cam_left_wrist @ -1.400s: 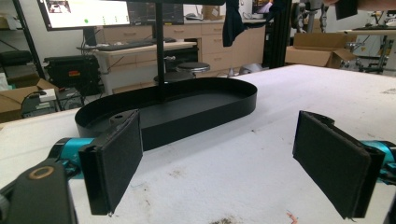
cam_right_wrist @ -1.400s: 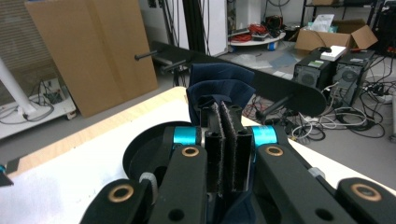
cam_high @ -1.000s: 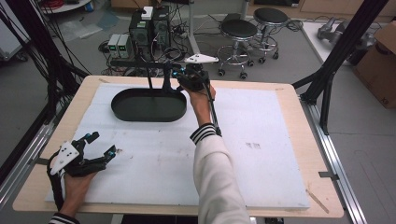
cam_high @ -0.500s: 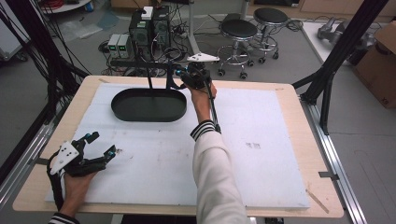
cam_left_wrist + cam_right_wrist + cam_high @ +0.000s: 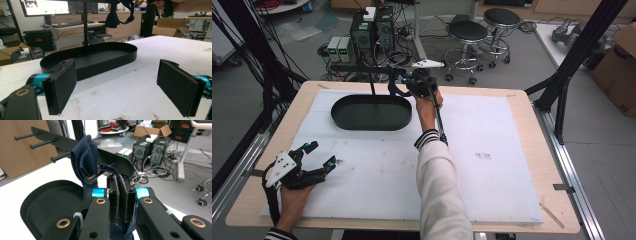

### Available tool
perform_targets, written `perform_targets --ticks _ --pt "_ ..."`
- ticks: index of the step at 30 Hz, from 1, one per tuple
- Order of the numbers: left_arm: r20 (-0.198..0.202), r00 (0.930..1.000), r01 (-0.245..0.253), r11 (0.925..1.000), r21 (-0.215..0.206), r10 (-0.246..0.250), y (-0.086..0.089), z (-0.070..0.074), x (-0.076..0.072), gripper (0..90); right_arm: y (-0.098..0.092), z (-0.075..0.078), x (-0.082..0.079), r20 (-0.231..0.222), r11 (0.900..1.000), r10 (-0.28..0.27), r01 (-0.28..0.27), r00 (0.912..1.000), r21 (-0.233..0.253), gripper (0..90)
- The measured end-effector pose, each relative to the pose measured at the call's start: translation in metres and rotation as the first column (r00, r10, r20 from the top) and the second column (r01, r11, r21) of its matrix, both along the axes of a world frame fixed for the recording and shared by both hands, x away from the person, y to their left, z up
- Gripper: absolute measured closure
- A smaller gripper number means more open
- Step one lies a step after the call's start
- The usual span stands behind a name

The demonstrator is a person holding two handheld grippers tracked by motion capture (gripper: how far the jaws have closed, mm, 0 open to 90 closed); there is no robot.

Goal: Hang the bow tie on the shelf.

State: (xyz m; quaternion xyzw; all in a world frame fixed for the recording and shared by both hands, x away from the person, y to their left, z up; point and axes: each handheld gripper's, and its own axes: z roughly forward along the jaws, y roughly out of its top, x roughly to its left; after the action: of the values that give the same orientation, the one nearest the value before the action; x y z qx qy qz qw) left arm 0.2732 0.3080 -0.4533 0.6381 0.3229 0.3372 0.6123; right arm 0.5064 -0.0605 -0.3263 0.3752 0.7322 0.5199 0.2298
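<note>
The right tongs [image 5: 121, 202] pinch a navy cloth [image 5: 85, 160] draped over a rack peg [image 5: 62, 156] above the black tray [image 5: 371, 113]. The left tongs [image 5: 125, 86] rest spread on the counter [image 5: 492, 135].

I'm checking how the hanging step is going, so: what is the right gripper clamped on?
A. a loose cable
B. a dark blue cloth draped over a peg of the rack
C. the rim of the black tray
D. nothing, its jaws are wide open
B: in the right gripper view the right gripper has its jaws closed on the dark blue cloth, which hangs over a peg of the rack above the black tray.
</note>
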Motion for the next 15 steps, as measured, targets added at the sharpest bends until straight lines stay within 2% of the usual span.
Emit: perform_targets --ticks 7,8,15 --pt "0.001 1.0 0.0 1.0 -0.001 0.0 0.0 0.0 0.0 16.4 0.003 -0.006 0.003 -0.007 1.0 -0.021 0.021 0.9997 -0.011 86.7" --pt "0.001 1.0 0.001 1.0 0.0 -0.001 0.0 0.0 0.0 16.4 0.003 -0.008 0.004 -0.011 0.999 -0.026 0.025 0.9996 -0.025 85.3" --pt "0.003 1.0 0.001 1.0 0.0 -0.001 0.0 0.0 0.0 16.4 0.004 -0.011 0.003 -0.012 0.999 -0.027 0.026 0.9996 -0.038 78.0"
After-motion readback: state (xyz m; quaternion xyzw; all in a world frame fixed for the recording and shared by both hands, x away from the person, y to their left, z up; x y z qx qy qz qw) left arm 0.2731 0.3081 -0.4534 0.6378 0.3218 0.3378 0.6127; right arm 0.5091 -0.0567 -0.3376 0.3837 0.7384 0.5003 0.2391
